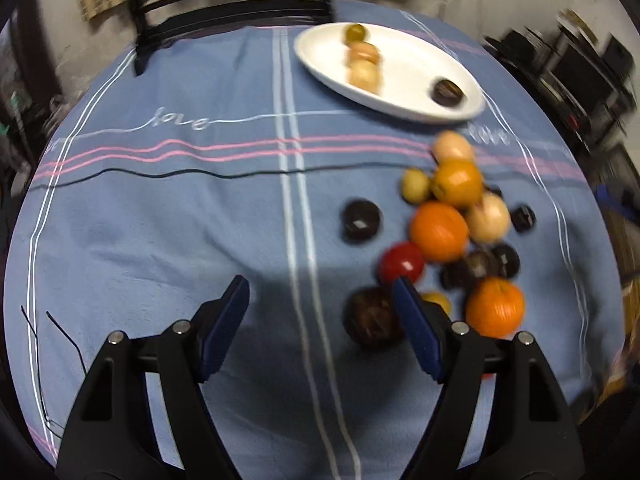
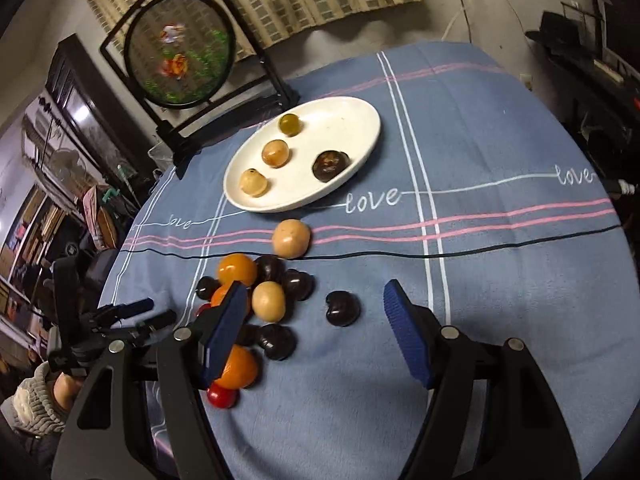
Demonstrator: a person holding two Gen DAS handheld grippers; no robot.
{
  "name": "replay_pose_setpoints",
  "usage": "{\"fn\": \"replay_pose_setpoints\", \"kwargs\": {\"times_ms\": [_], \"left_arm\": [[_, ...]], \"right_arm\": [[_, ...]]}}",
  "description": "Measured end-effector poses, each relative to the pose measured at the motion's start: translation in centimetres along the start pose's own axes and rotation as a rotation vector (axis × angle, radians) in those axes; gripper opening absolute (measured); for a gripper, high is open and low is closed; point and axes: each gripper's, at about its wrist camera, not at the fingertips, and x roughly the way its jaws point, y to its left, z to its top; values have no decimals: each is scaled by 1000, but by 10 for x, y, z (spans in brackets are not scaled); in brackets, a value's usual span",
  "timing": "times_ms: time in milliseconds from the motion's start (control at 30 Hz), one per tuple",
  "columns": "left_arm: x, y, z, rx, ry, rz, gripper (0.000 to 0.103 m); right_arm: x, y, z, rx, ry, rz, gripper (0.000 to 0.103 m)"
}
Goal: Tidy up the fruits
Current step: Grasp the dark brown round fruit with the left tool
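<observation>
A white oval plate (image 2: pixel 340 128) at the far side of the table holds a greenish fruit (image 2: pixel 289 124), two tan fruits and a dark brown one (image 2: pixel 330 165). Nearer lies a loose pile with oranges (image 1: pixel 439 231), tan fruits (image 2: pixel 291 238), a red fruit (image 1: pixel 401 263) and several dark ones. My left gripper (image 1: pixel 320 292) stands open and empty above the cloth, with the pile by its right finger. My right gripper (image 2: pixel 314 292) is open and empty too; the pile sits by its left finger and a lone dark fruit (image 2: pixel 343 308) lies just ahead.
A blue striped tablecloth (image 2: pixel 480 140) covers the round table. Behind the plate stands a black-framed round ornament (image 2: pixel 180 60), and a black chair back (image 1: pixel 236 4) shows in the left wrist view. A hand in a knitted sleeve (image 2: pixel 32 404) is at the left edge. Cluttered shelves surround the table.
</observation>
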Motion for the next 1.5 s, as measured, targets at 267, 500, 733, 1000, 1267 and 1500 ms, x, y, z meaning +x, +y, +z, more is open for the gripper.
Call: {"fn": "replay_pose_setpoints", "kwargs": {"times_ms": [267,500,733,1000,1267,1500], "left_arm": [[15,-15,-11,56,22,-53,75],[22,-12,-10,31,24,-106,62],[24,-21,-17,74,30,-96,43],[16,-9,-19,30,21,-25,42],[-3,0,-30,0,1,0,42],[-13,15,-40,-51,-1,28,42]], "right_arm": [[-16,18,-5,-67,-37,-15,94],[-23,19,-7,-60,-45,-15,94],[-25,13,-8,-32,-51,-6,94],[-13,7,-12,-42,-12,-33,94],[37,-2,-25,-168,69,-98,72],[74,-1,-22,-212,119,-74,51]]}}
